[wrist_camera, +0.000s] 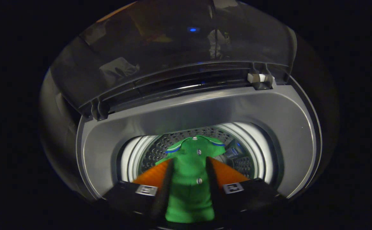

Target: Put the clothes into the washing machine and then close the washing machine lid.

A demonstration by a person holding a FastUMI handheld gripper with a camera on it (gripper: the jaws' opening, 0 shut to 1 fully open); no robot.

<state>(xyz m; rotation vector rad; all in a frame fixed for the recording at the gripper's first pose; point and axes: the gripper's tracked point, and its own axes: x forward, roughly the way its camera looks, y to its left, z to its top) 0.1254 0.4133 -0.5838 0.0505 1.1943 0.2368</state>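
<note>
The gripper (189,179) has its fingers clamped on a small green shirt (190,179) over the washing machine (186,111) drum opening — collar pointing away, long axis running along the fingers; beyond the drum, the lid (173,48) stands raised.

a green shirt (190,172) with blue-and-white sleeve trim hangs over a perforated silver drum (160,148), grey washer rim (186,111).

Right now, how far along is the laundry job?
Partway. The lid stands open. The fingers grip a green shirt between them, held over the drum. Left to do: let the shirt go inside, then close the lid.
</note>
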